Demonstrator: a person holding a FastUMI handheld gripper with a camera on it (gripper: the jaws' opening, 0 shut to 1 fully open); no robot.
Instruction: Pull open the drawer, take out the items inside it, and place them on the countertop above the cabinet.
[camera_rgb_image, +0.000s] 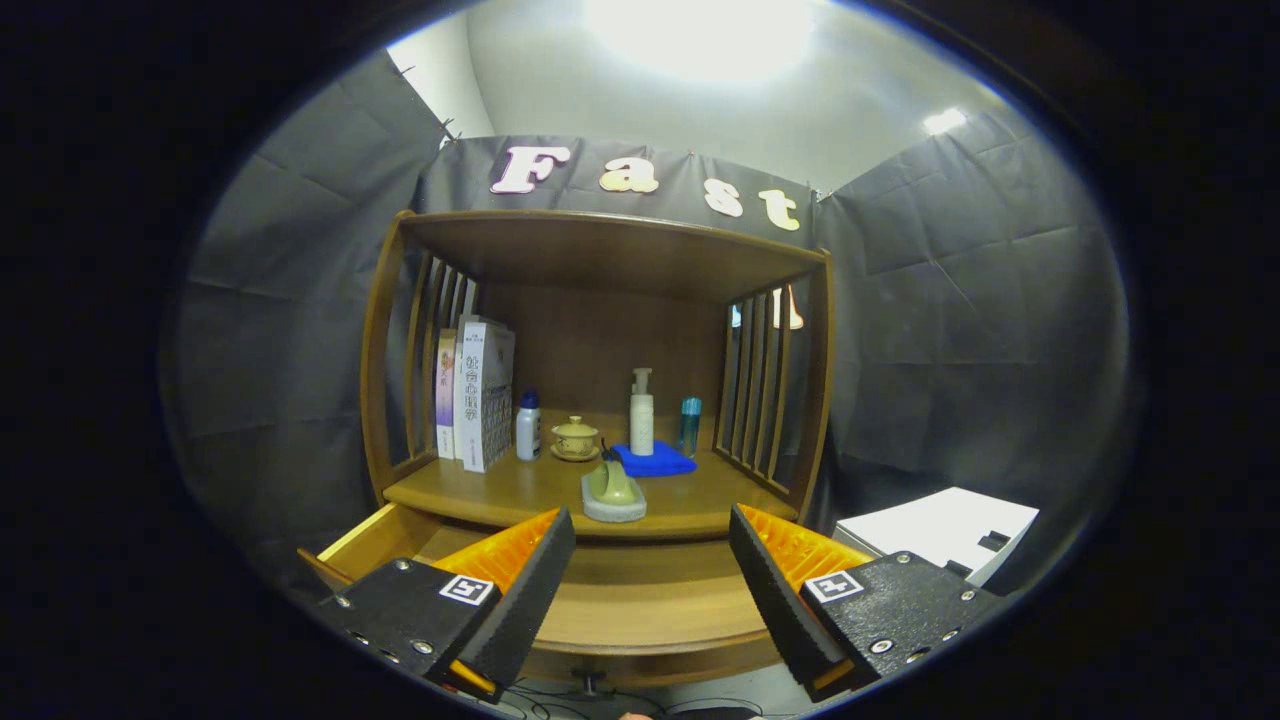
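At frame bottom the tool (650, 560) hangs spread and empty over the open drawer (640, 590), whose visible interior offers nothing to grip.

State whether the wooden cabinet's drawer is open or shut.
Open: the wooden drawer juts out below the countertop, its bare floor showing between the gripper's spread, empty fingers.

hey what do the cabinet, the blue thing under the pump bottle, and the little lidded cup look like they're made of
Cabinet: wood or wood veneer, brown with a soft sheen. Blue thing: likely folded cloth, matte with soft edges. Lidded cup: probably glazed ceramic, pale and slightly glossy. The tool is open, its fingers spread above the pulled-out drawer.
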